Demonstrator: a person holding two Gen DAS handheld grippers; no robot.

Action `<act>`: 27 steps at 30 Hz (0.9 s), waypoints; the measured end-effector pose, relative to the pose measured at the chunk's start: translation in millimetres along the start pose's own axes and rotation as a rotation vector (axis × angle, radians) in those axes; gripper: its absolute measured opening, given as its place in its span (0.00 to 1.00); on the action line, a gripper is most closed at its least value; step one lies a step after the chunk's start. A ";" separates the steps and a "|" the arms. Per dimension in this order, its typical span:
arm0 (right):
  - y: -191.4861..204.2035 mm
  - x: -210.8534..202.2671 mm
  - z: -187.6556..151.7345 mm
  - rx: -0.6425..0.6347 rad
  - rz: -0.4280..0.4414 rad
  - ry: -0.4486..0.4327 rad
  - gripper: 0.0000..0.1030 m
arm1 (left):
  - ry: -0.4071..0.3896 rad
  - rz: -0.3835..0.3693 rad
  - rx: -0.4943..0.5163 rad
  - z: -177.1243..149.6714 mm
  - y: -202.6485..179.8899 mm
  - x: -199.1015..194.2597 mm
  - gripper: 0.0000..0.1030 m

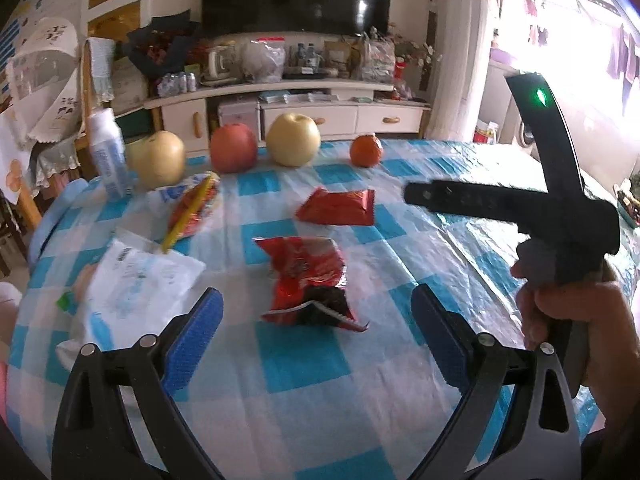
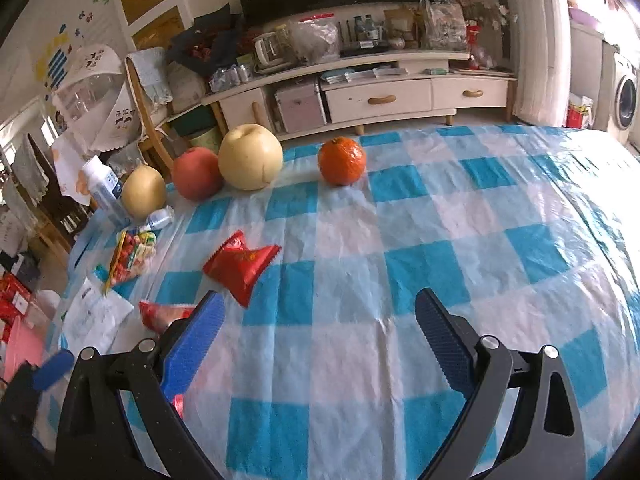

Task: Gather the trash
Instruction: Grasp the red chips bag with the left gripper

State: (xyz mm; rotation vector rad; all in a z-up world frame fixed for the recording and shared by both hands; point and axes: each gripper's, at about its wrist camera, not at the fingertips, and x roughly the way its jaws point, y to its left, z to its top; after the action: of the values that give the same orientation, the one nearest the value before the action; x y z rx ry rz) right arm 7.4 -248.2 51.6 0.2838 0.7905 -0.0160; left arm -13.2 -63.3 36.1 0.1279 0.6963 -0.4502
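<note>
Now we hold both grippers above the checked tablecloth (image 2: pixel 440 216), each with its blue fingers spread wide and nothing between them. Our left gripper (image 1: pixel 316 320) hovers over a torn red wrapper (image 1: pixel 310 280), which lies flat on the cloth between and just ahead of the fingertips, touching neither. Beyond it lies a second red packet (image 1: pixel 338 208), apart from the first. To the left sit a white plastic bag (image 1: pixel 136 284) and a colourful candy packet (image 1: pixel 196 208) with a yellow strip across it.

Our right gripper (image 2: pixel 320 320) hangs over bare cloth. From its view the red packet (image 2: pixel 242 262) lies ahead and left of the left finger, and the torn wrapper (image 2: pixel 166 314) is partly hidden behind that finger. In the left view our right hand (image 1: pixel 576 316) grips the tool's handle at the right edge.

Along the far edge of the table stand two pears (image 2: pixel 250 158), an apple (image 2: pixel 196 174) and an orange (image 2: pixel 342 160), with a white bottle (image 2: pixel 104 190) at the far left.
</note>
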 end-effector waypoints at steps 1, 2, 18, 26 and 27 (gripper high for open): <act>1.6 3.6 1.6 -0.001 0.015 0.006 0.92 | 0.009 -0.001 0.002 0.2 -2.0 5.1 0.92; 4.2 7.0 2.5 -0.005 0.029 0.011 0.92 | 0.015 -0.003 0.004 0.8 -2.9 9.1 0.92; 23.0 30.1 9.2 -0.030 0.087 0.054 0.92 | 0.144 -0.002 -0.095 16.9 12.3 69.2 0.60; 47.5 21.9 4.6 -0.094 0.120 0.045 0.92 | 0.134 -0.030 -0.112 11.4 15.0 61.8 0.52; 50.8 20.1 4.1 -0.103 0.127 0.042 0.92 | 0.131 -0.035 -0.115 10.2 15.6 60.0 0.51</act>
State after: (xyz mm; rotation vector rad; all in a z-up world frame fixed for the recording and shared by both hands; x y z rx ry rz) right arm 30.6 -198.5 52.6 0.2370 0.8115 0.1504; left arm 40.2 -73.5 4.7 0.0371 0.8528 -0.4365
